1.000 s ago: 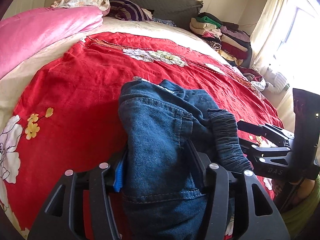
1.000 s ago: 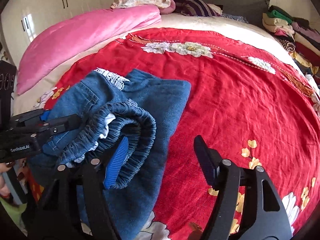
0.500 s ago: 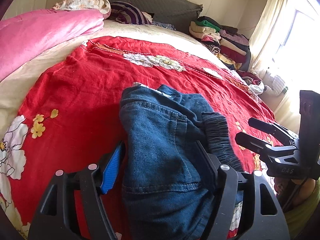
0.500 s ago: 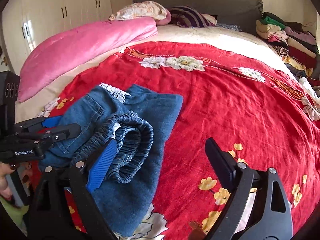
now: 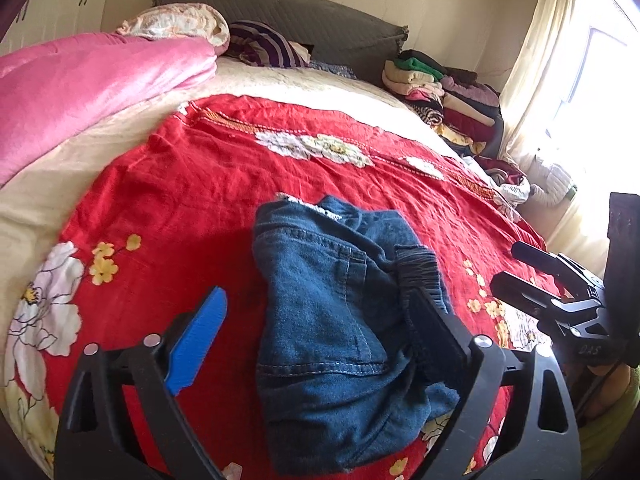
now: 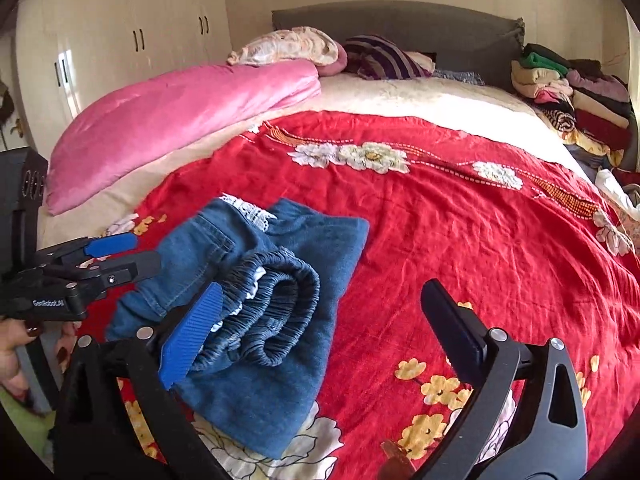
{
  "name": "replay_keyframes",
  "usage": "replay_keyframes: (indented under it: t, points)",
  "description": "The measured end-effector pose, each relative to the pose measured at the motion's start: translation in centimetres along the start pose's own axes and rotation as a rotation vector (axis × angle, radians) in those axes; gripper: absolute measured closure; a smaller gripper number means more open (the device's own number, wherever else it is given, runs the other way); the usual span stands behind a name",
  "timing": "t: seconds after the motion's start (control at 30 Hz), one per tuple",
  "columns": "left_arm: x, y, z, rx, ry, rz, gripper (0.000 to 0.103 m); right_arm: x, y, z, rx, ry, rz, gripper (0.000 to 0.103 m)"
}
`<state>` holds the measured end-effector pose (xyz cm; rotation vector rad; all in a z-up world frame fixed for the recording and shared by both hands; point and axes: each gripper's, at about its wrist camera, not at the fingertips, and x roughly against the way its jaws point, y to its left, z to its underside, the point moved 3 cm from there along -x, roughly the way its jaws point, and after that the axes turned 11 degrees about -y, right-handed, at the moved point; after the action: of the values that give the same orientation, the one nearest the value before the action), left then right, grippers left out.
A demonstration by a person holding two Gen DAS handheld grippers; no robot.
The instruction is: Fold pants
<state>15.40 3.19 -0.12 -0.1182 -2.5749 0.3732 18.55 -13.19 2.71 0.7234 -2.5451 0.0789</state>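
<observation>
The blue denim pants point(image 5: 332, 320) lie folded in a compact bundle on the red floral bedspread point(image 5: 192, 184), elastic waistband point(image 6: 276, 300) on top at the right side. My left gripper point(image 5: 320, 312) is open, its fingers spread either side of the bundle and not clamping it. My right gripper point(image 6: 320, 312) is open and empty, just right of the pants point(image 6: 260, 300). The right gripper also shows at the right edge of the left wrist view point(image 5: 520, 272), and the left gripper at the left edge of the right wrist view point(image 6: 120, 256).
A pink quilt point(image 6: 180, 116) lies along the bed's left side, pillows point(image 6: 296, 46) by the grey headboard point(image 6: 400, 28). A stack of folded clothes point(image 6: 572, 92) sits at the far right. White wardrobes point(image 6: 120, 40) stand left; a bright window point(image 5: 600, 68) is right.
My left gripper opened, released the pants and drew back. My right gripper also pulled back and away from the waistband. The bundle stays lying on the bedspread.
</observation>
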Motion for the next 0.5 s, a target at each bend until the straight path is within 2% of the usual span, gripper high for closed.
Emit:
replay_keyframes:
  t: [0.1, 0.5]
  points:
    - [0.8, -0.2, -0.3, -0.005, -0.016, -0.010, 0.005, 0.9, 0.1, -0.3, 0.002, -0.026, -0.001, 0.009]
    - [5.3, -1.0, -0.1, -0.015, -0.066, -0.045, 0.004, 5.6, 0.2, -0.3, -0.016, -0.101, -0.004, 0.009]
